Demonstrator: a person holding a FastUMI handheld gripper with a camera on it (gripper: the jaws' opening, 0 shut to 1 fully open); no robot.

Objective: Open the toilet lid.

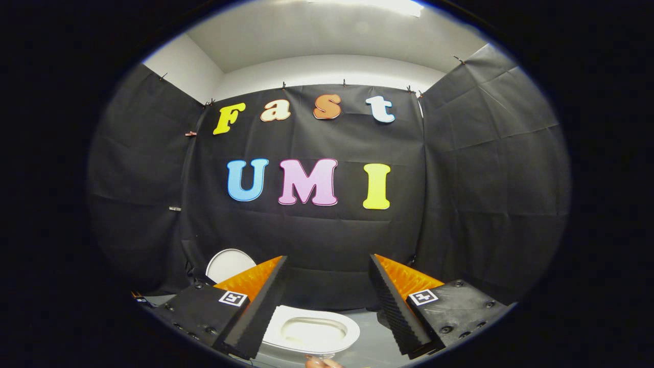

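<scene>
The black cloth wall of the booth stands ahead of me, well beyond the fingers; the gripper points level at it, not down at the work, and its jaws are spread wide with nothing between them; the left finger and right finger angle apart and touch nothing.

Below the gap, at 6 o'clock from the fingertips, sits the toilet on a grey floor; I see its white seat ring and the open bowl inside it, with no cover lying across. At 9 o'clock from the left fingertip, partly hidden behind that finger, a white rounded panel stands upright near the cloth; I take it for the toilet lid, though I cannot tell whether it is hinged to the bowl.

My judgement: the lift looks done, or nearly so, and the step in hand is either the finish or a retreat; if the lid needs more travel, I would tip the gripper down and swing toward 9 o'clock, keep the jaws apart, and push the panel back with one finger without pinching it.

At 6 o'clock, under the bowl, a small pale tip pokes in; possibly part of a hand, too little of it to be sure.
</scene>
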